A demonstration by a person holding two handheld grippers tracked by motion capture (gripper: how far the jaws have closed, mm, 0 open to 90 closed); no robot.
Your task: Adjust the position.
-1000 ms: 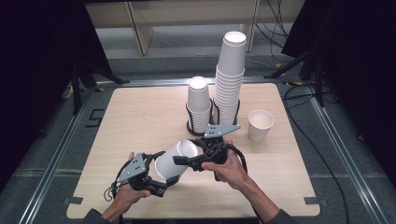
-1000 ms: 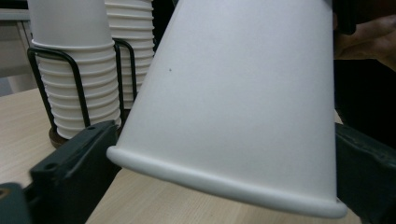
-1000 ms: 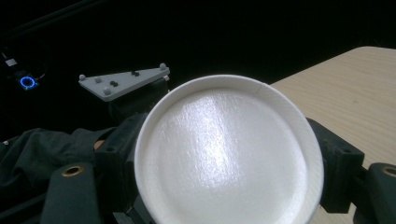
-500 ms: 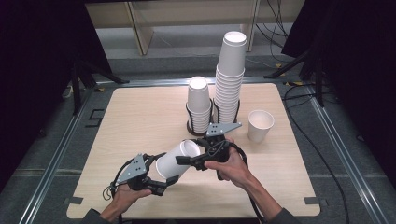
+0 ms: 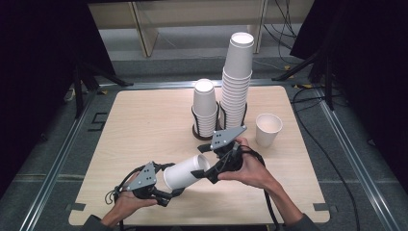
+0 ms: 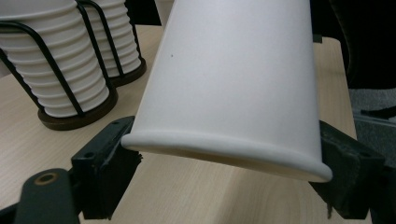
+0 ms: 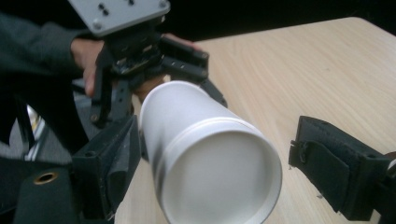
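Note:
A white paper cup (image 5: 185,172) lies tilted above the front of the wooden table (image 5: 139,125), between both grippers. My left gripper (image 5: 168,182) is shut on its rolled rim end (image 6: 224,154); its jaws have just been closing, and both pads now press on the cup wall (image 6: 233,84). My right gripper (image 5: 208,168) faces the cup's other end (image 7: 215,177). That gripper (image 7: 215,168) is open: one jaw stands close beside the cup wall, the other well clear of it. A hand holds each gripper.
Behind the grippers stand two black wire holders, one with a short stack of white cups (image 5: 204,108) and one with a tall stack (image 5: 238,82). A single cup (image 5: 268,129) stands upright at the right. The table's left half is bare wood.
The left gripper's jaws have drawn in on the cup. The cup's far end has sunk slightly. Both hands stay much where they were.

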